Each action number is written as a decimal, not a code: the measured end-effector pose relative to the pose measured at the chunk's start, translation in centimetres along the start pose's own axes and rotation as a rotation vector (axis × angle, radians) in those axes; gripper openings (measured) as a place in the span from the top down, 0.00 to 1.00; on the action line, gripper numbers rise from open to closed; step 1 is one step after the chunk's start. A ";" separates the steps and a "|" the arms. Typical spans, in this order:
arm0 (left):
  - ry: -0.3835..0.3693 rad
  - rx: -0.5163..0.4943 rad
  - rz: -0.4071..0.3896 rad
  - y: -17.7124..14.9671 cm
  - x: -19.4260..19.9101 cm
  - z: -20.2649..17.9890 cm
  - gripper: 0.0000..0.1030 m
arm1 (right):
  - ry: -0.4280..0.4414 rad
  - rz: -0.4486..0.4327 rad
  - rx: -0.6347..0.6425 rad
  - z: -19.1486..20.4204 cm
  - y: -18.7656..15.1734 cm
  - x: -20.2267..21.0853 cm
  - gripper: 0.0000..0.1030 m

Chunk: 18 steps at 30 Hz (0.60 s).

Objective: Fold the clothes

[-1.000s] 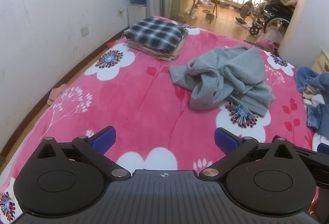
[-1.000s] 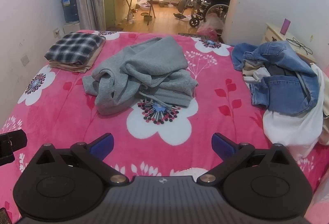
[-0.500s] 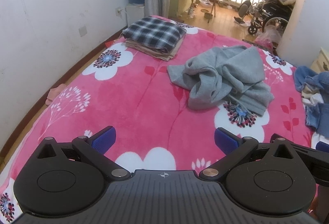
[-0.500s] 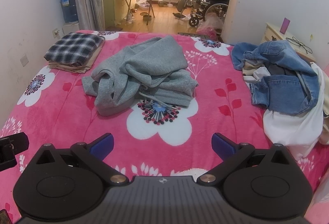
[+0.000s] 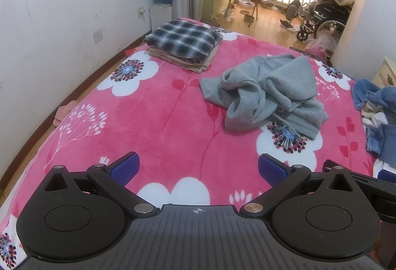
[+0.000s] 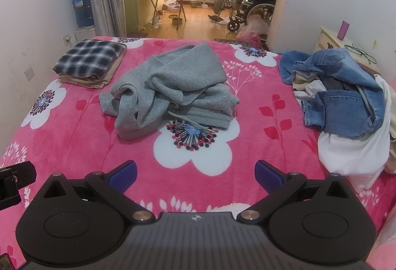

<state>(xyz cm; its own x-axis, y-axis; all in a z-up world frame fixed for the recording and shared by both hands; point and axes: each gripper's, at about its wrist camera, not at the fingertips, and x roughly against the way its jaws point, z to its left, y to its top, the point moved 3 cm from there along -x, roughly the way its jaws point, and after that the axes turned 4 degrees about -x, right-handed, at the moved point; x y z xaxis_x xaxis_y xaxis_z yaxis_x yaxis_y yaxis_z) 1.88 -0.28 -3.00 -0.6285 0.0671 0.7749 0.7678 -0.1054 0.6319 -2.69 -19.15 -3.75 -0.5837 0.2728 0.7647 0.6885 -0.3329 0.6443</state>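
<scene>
Pink fleece bedspread with big white flowers fills both views, everything lies on it. Crumpled grey fleece hooded sweatshirt sits mid-bed, at about 12 o'clock from the right gripper and 1 o'clock from the left gripper, well apart from both. Heap of blue denim and white garments at 2 o'clock in the right view, near the bed's right edge. Folded stack topped by a black-and-white plaid shirt at 11 o'clock in the left view, far corner by the wall.

Left gripper: blue-padded fingers spread wide, nothing between them, hovering over the near edge of the bed. Right gripper: fingers likewise spread wide and empty, over the near edge.

Handling judgement: the sweatshirt looks thick, soft and limp, moderately light, not slippery or fragile; it will drape and bunch, not hold shape. It's twisted on itself, sleeve looped toward 7 o'clock, white drawcords trailing off the near side. Likely needs spreading flat first. Best holds seem to be the ribbed hem band on the near right side, or two shoulder or hem corners, one per gripper, pinching a single fabric layer. Grabbing the cords or the bunched middle would probably just drag the lump.
</scene>
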 end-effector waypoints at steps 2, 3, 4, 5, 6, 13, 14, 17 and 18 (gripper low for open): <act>0.000 0.002 0.001 0.0 0.0 0.0 0.00 | 0.000 -0.001 0.000 0.1 0.0 0.0 0.00; 0.000 0.001 0.002 0.0 0.0 0.0 0.00 | 0.000 -0.001 0.000 0.1 0.1 0.0 0.00; -0.001 0.000 0.002 0.0 -0.1 0.0 0.00 | 0.000 -0.001 0.000 0.2 0.1 -0.1 0.00; -0.001 -0.001 0.003 0.0 -0.1 0.0 0.00 | 0.000 0.000 0.000 0.2 0.0 -0.1 0.00; -0.001 0.000 0.004 0.1 -0.1 0.1 0.00 | 0.000 0.001 0.000 0.2 0.0 -0.1 0.00; -0.008 -0.001 0.008 0.3 -0.5 0.2 0.00 | -0.001 0.002 0.001 0.4 0.2 -0.4 0.00; -0.009 0.000 0.008 0.3 -0.5 0.2 0.00 | -0.002 0.003 0.001 0.5 0.2 -0.5 0.00; -0.010 -0.004 0.010 0.4 -0.8 0.2 0.00 | -0.001 0.005 -0.003 0.5 0.4 -0.6 0.00; -0.010 -0.007 0.011 0.4 -0.9 0.2 0.00 | 0.001 0.007 -0.006 0.5 0.4 -0.7 0.00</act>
<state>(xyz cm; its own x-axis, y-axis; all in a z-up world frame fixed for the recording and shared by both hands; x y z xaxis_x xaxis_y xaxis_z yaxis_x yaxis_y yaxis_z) 2.79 -0.14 -3.38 -0.6190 0.0762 0.7817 0.7736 -0.1129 0.6236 -1.76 -19.01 -4.04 -0.5794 0.2696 0.7692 0.6900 -0.3402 0.6389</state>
